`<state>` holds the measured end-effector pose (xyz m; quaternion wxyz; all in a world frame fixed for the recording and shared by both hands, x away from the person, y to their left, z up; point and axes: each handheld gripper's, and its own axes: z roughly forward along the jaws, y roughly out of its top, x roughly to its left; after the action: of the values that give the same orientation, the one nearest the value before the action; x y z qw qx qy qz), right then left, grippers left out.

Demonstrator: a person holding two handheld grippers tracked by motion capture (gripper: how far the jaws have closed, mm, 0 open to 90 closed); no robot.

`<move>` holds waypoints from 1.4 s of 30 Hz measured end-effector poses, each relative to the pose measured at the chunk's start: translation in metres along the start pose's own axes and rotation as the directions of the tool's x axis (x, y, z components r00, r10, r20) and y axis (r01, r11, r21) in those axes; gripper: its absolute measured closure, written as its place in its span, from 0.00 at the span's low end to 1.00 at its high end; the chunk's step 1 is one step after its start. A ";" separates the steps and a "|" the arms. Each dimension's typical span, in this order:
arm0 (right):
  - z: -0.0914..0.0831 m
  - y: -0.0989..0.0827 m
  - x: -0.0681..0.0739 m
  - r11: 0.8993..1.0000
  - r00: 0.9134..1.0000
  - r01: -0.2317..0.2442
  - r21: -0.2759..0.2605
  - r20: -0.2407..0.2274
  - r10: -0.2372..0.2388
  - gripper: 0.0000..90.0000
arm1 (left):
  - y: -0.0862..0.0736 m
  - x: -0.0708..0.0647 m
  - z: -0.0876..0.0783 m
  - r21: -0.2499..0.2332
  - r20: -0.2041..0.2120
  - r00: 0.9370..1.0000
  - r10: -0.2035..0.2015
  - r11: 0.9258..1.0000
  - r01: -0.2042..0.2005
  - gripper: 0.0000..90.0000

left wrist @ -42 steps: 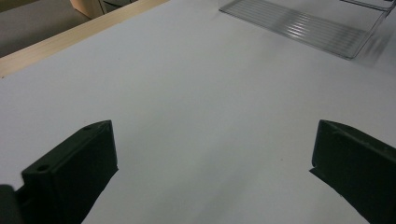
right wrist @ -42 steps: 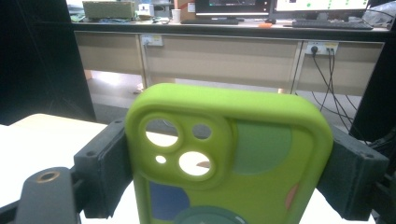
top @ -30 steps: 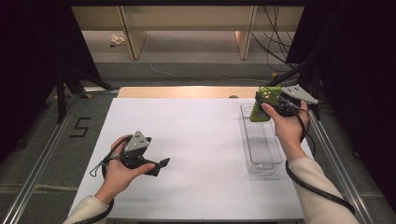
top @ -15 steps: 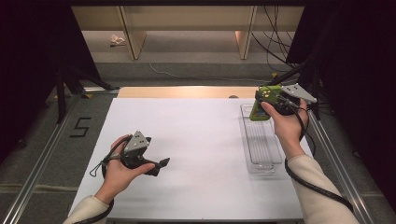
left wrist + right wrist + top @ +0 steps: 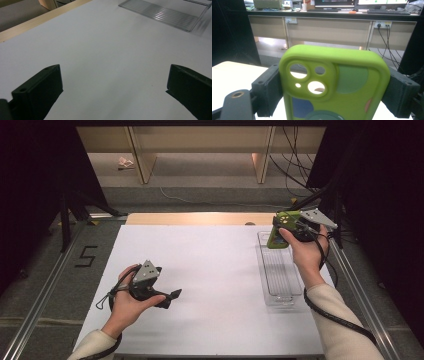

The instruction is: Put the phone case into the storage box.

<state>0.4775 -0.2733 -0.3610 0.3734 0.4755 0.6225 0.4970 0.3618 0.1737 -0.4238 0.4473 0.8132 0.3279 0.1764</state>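
A lime-green phone case (image 5: 332, 87) with camera cut-outs and coloured patches stands upright between the jaws of my right gripper (image 5: 334, 92), which is shut on its two long sides. In the high view that gripper (image 5: 287, 227) holds the green case (image 5: 278, 237) above the far end of a clear plastic tray (image 5: 280, 285) at the table's right. My left gripper (image 5: 167, 296) rests low over the white table top at the near left, open, with nothing between its jaws. In the left gripper view its two black fingers (image 5: 37, 92) stand wide apart over bare white surface.
The clear ribbed tray (image 5: 165, 13) lies lengthwise along the right side of the white table (image 5: 210, 270). A wooden strip (image 5: 195, 218) borders the far edge. Metal rails (image 5: 45, 285) run beside the table. Beyond are desk legs, cables and a dark surround.
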 end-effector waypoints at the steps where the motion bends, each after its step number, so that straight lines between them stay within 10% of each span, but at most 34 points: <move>1: 0.000 0.000 0.000 1.000 1.000 -0.001 0.001 0.000 0.001 0.18 | 0.000 0.000 0.000 0.000 0.000 1.000 0.001 1.000 -0.001 0.00; 42: 0.018 -0.002 0.001 1.000 1.000 0.004 0.020 0.005 -0.004 0.18 | -0.001 0.001 0.001 0.003 0.002 1.000 0.000 1.000 0.000 0.00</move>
<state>0.4936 -0.2677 -0.3668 0.3712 0.4792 0.6276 0.4886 0.3626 0.1741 -0.4246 0.4466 0.8140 0.3276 0.1752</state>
